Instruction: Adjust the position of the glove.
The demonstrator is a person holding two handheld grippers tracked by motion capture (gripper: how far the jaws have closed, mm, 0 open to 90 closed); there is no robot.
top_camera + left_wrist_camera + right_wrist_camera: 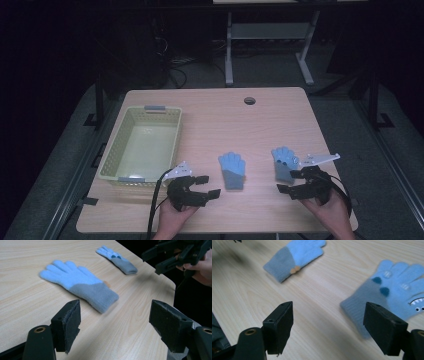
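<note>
Dark floor and a grey stand frame lie beyond the counter (pixel 210 115), a pale wood top with a round hole (pixel 249 101) near its far edge. On its left side stands a yellow-green basket (pixel 114 150) with slotted walls and grey handle tabs; nothing shows inside it.

Near the front edge, the left tongs (pixel 204 185) are held in the person's left hand (pixel 172 217), just in front of the basket's near right corner. Their jaws stand wide apart, with nothing between them, and point toward the plain glove. The right tongs (pixel 289 181) are held in the right hand (pixel 332 210) at the front right; their jaws are also spread wide and grip nothing, with the far one close to the patterned glove's cuff.

The plain glove (pixel 232 169) lies flat at mid-counter, between the two tongs, light blue fingers pointing away from the person and grey cuff toward them. A small orange tag (pixel 294 269) sits at its cuff. The patterned glove (pixel 283 162) lies flat to its right, apart from it, fingers also pointing away. In the right gripper view it carries dark blue spots (pixel 384 291) and a small toothed face (pixel 418 303).
</note>
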